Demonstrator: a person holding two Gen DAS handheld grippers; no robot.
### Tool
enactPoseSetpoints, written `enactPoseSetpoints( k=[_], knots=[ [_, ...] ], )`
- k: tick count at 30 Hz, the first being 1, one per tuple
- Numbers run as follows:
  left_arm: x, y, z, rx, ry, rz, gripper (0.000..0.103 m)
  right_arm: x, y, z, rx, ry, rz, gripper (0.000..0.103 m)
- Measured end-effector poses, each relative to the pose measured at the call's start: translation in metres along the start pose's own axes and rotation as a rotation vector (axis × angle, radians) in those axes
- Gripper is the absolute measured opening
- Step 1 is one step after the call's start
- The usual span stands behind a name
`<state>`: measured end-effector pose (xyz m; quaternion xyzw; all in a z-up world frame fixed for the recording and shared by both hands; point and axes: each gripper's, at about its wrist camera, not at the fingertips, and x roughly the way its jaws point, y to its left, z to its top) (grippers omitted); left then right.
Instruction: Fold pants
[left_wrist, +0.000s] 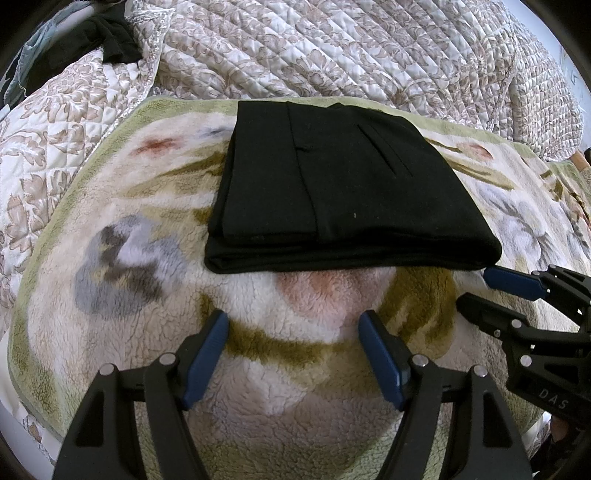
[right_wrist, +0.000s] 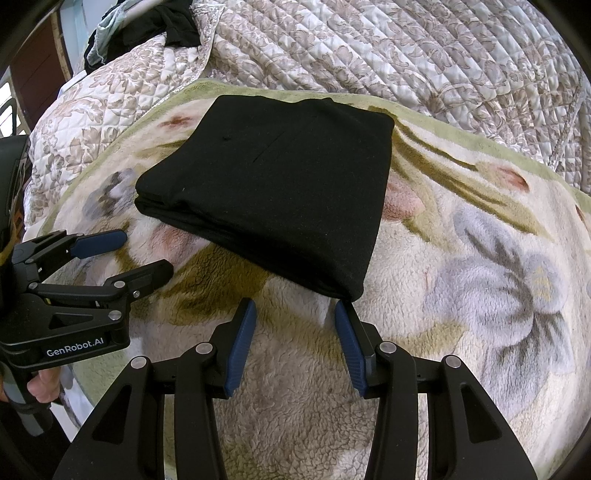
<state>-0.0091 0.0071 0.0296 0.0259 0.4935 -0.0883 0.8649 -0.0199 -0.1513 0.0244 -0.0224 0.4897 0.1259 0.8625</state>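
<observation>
Gaping wide, left gripper (left_wrist: 293, 325) jaws apart, nothing between, over fleece blanket (left_wrist: 110, 295) at lower centre of frame. Right gripper (right_wrist: 295, 314) jaws apart too, narrower, empty, right pad tip just beside pants corner. Black pants (left_wrist: 332, 184) folded into neat stack, centre frame, flat on blanket. Quilted bedspread (left_wrist: 332, 44) across top; dark clothes (left_wrist: 92, 40) upper left.

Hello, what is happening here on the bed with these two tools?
A person holds a two-finger gripper in each hand over a fleece blanket spread on a quilted bedspread. The black pants lie on the blanket, already folded into a neat rectangle. The left gripper and the right gripper both stand open and empty, just short of the near edge of the pants. A pile of dark clothes lies farther back.
</observation>
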Motion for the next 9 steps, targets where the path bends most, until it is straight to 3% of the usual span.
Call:
enactPoseSetpoints(
  k=[9],
  knots=[
    [0.0000, -0.0002, -0.0003, -0.001, 0.000, 0.000, 0.076, 0.0001, 0.0005, -0.0001, 0.000, 0.000, -0.001, 0.045]
  ],
)
